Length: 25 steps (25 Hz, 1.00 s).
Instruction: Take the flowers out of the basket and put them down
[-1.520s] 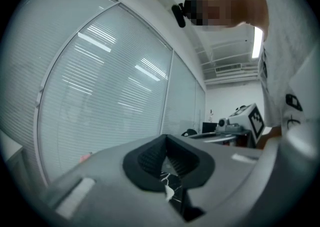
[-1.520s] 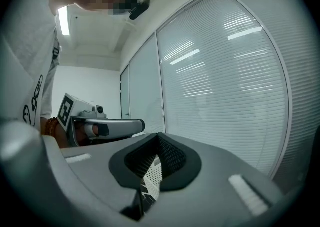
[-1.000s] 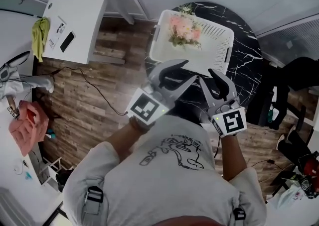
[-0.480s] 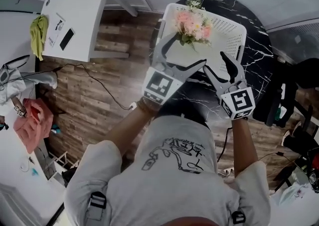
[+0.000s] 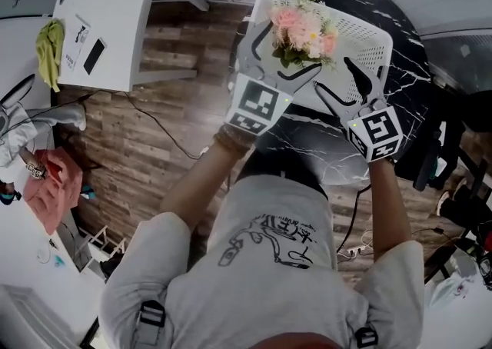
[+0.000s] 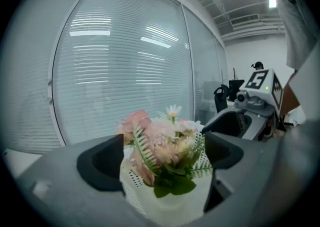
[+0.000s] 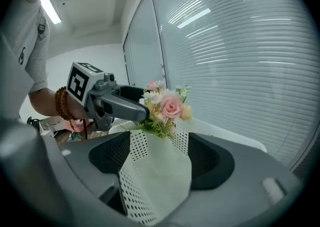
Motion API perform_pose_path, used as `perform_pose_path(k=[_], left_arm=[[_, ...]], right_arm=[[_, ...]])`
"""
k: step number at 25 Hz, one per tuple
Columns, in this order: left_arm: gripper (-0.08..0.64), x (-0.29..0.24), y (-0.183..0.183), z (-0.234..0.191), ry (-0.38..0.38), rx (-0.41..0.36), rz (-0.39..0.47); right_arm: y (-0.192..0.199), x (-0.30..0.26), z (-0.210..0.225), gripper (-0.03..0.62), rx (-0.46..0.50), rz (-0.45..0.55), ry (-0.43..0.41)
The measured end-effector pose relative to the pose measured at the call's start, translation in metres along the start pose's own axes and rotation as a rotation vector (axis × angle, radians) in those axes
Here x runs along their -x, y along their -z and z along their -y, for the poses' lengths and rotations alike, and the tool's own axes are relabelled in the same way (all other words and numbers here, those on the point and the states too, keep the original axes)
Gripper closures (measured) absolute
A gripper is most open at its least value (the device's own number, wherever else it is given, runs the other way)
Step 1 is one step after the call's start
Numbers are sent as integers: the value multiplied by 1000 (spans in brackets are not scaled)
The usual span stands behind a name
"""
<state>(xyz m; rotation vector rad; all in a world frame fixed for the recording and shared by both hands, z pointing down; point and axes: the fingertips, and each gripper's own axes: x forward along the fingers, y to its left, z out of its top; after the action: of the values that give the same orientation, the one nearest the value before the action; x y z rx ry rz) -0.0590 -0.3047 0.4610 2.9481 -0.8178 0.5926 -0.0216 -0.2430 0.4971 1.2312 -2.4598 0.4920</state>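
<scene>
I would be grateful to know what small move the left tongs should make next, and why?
Probably ease the left tongs down around the flowers, then close. The jaws are opening and flank the flowers without pressing them, and the bouquet sits in the white basket.

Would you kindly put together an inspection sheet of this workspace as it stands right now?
Surface: round black marble table; the basket stands on it.
Job's things: pink flowers inside the white perforated basket, not yet taken out.
Clutter: nothing seen on the table; a yellow-green cloth and a dark flat item lie on the white desk.
Grippers: left gripper jaws opening, flowers between them, not gripped; right gripper jaws opening over the basket, holding nothing.
Cables: black cable across the wooden floor.
Surroundings: window blinds beyond the table.
</scene>
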Motion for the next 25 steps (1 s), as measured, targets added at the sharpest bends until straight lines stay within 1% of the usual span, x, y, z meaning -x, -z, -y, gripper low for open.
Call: perform_pose_path(k=[3, 8, 19, 22, 25], left_arm=[[57, -7, 2, -10, -8, 9, 3], [57, -17, 8, -20, -11, -5, -6], [61, -26, 9, -37, -14, 7, -8], [61, -27, 10, -40, -15, 8, -8], [63, -27, 11, -44, -22, 9, -2]], right_arm=[[6, -14, 7, 232, 10, -18, -19], [16, -35, 14, 230, 32, -32, -63], [33, -80, 23, 193, 148, -66, -173], [46, -90, 22, 192, 182, -101, -186], [53, -99, 19, 184, 197, -105, -194]])
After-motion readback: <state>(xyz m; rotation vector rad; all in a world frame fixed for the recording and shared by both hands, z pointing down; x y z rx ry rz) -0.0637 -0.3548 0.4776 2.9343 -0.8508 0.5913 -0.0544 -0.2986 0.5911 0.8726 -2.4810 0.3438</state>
